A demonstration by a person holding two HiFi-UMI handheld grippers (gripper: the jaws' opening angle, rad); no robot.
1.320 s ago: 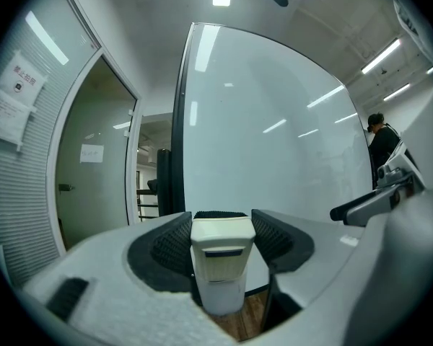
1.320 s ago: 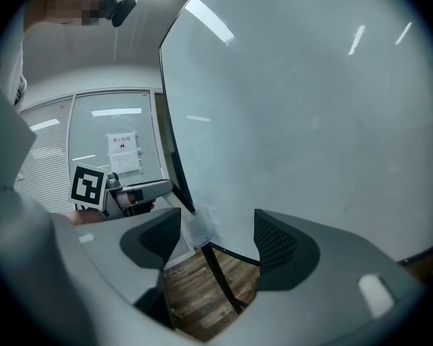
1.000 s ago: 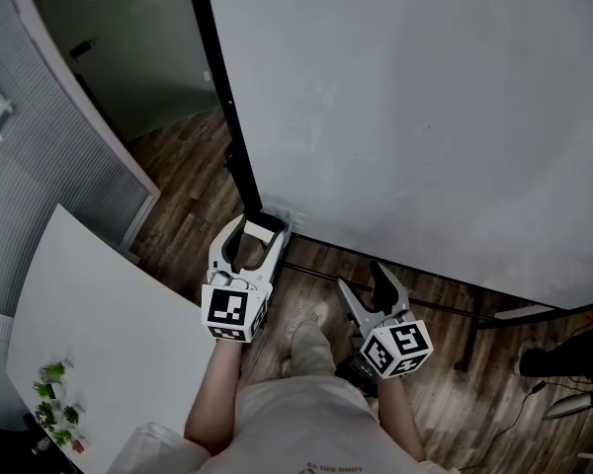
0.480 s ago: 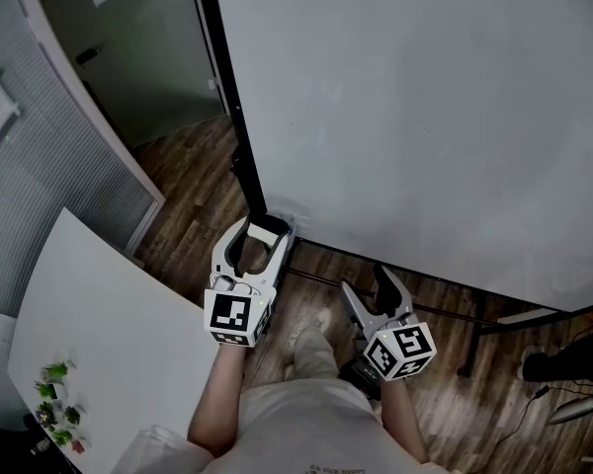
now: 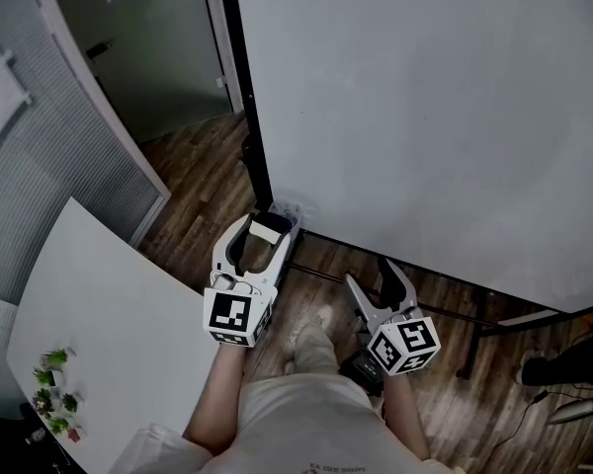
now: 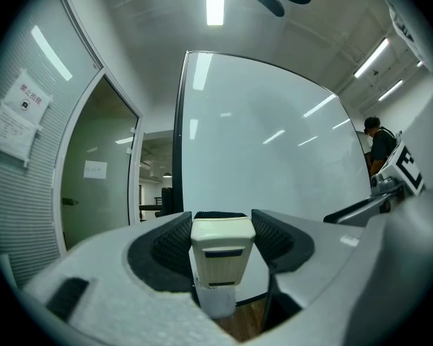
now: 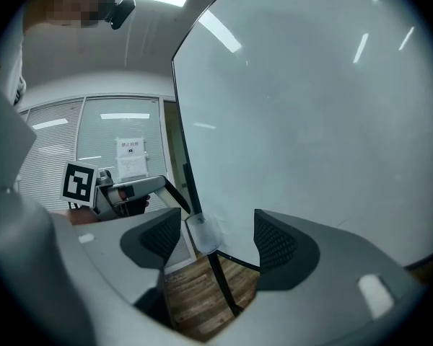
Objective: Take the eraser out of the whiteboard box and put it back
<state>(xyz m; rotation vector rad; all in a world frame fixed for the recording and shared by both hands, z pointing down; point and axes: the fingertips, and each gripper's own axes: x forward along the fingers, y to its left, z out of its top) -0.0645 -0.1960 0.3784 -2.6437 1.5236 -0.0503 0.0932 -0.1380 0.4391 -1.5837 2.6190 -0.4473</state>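
My left gripper (image 5: pixel 268 226) is shut on a cream eraser (image 5: pixel 266 232), which sits crosswise between the fingertips. In the left gripper view the eraser (image 6: pixel 222 254) fills the gap between the dark pads, its black felt side on top. Just beyond it a small clear box (image 5: pixel 289 208) hangs at the whiteboard's (image 5: pixel 425 117) lower left corner; the same box (image 6: pixel 218 303) shows under the eraser. My right gripper (image 5: pixel 370 276) hangs open and empty to the right, lower than the board's edge. Between its open jaws the right gripper view shows the box (image 7: pixel 204 234).
A white table (image 5: pixel 99 314) with small plants (image 5: pixel 54 383) stands at the left. Behind it are a slatted glass wall and a doorway (image 5: pixel 168 57). The board's black stand (image 5: pixel 455 309) runs over the wooden floor. A person (image 6: pixel 381 141) stands beyond the board's right side.
The left gripper has risen a little with the eraser, nearer to the clear box at the board's corner. The right gripper has stayed where it was.
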